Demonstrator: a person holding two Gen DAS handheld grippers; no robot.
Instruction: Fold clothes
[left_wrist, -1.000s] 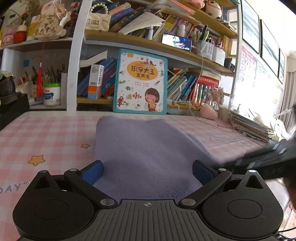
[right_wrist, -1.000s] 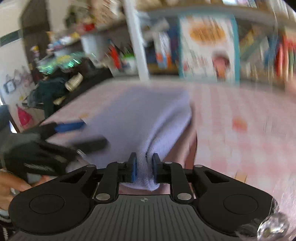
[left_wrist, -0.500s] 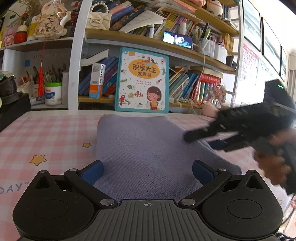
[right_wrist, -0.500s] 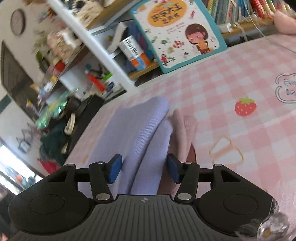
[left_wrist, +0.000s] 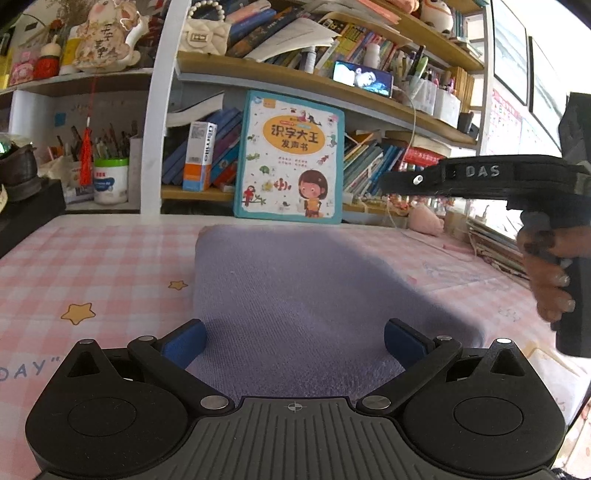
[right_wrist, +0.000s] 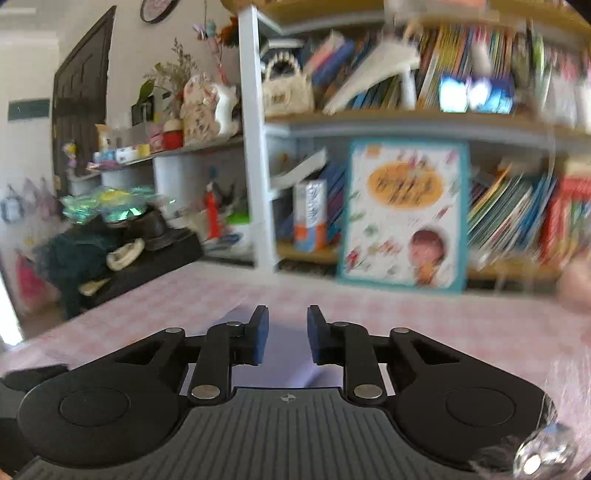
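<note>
Lavender knit garment (left_wrist: 317, 295) lies folded mid-table on the pink checked tablecloth (left_wrist: 92, 258). It looks soft and light; grab a folded edge. Left gripper (left_wrist: 295, 341) spread wide above it; right gripper (right_wrist: 284, 334) empty, closing.

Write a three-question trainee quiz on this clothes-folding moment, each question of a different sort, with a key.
1. True or false: the lavender garment lies folded on the pink checked tablecloth.
2. Multiple choice: what is between the jaws of the right gripper? A) a fold of cloth B) a book C) nothing
3. Fill in: the left gripper has its jaws ____ over the garment's near edge.

Key: 1 true. 2 C; the jaws are closing on air, the garment lying below them. 3 open.
</note>
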